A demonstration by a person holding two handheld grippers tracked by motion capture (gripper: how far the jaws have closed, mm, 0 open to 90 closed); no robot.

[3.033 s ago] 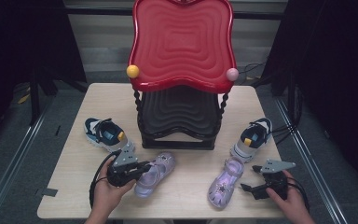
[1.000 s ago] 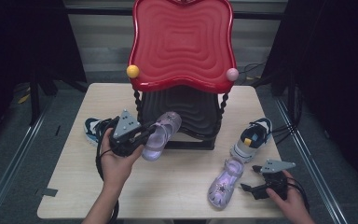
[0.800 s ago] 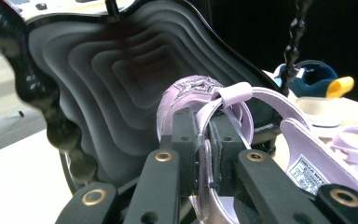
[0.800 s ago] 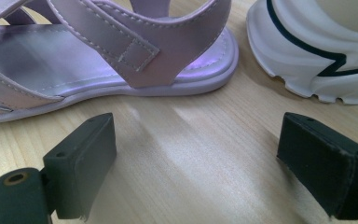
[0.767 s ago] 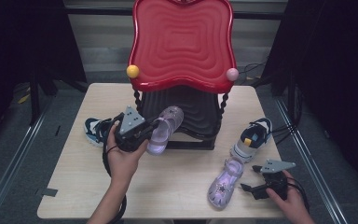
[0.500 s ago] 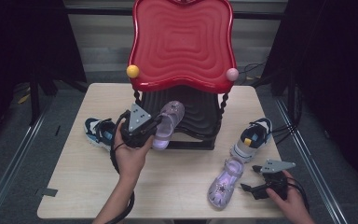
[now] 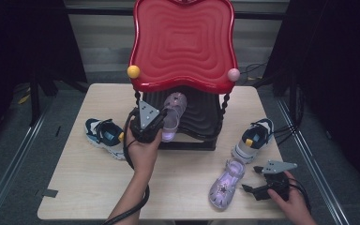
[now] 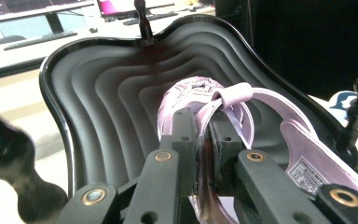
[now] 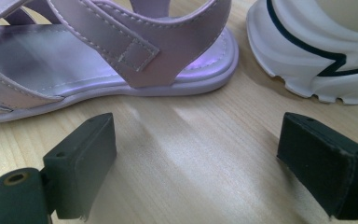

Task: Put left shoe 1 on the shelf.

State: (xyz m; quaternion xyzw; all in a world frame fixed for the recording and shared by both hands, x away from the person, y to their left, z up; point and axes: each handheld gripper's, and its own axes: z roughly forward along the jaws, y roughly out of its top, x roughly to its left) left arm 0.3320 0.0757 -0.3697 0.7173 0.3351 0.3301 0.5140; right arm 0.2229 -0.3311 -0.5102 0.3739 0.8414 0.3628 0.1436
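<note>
my left gripper point(image 8: 204, 140) is clamped on the lilac sandal point(image 8: 242, 116) over the black tray point(image 8: 107, 93); my right gripper point(image 9: 196, 163) jaws stand apart on the high view's table point(image 7: 75, 187).

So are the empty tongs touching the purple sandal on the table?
Apart. In the right gripper view, bare wood shows between the open right tongs and the purple sandal beyond them.
</note>
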